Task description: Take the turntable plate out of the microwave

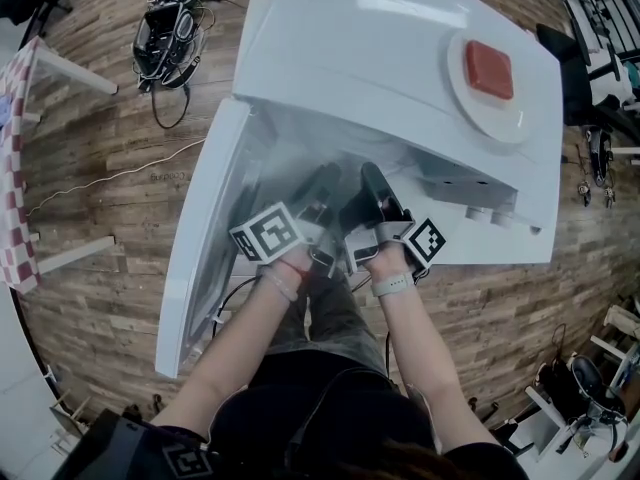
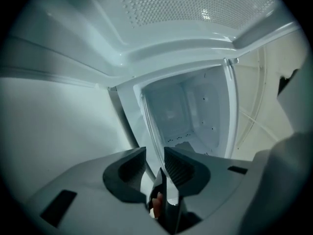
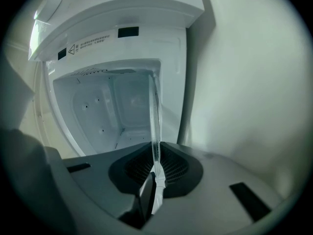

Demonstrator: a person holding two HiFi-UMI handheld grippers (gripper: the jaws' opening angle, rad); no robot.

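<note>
The right gripper [image 3: 156,150] pinches the glass plate [image 3: 153,106] by its rim at lower centre, and the left gripper [image 2: 154,153] pinches the rim too. The plate is at the microwave [image 1: 400,58] mouth. Smooth glass may slip from such narrow grips, or knock the opening's edge.

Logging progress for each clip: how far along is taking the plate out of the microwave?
Done: the door of the microwave stands open. In hand: the right claw is shut on the rim of the plate; the rim also sits between the jaws of the left claw, grip unclear. Left: drawing the plate out; it reaches into the cavity.
</note>
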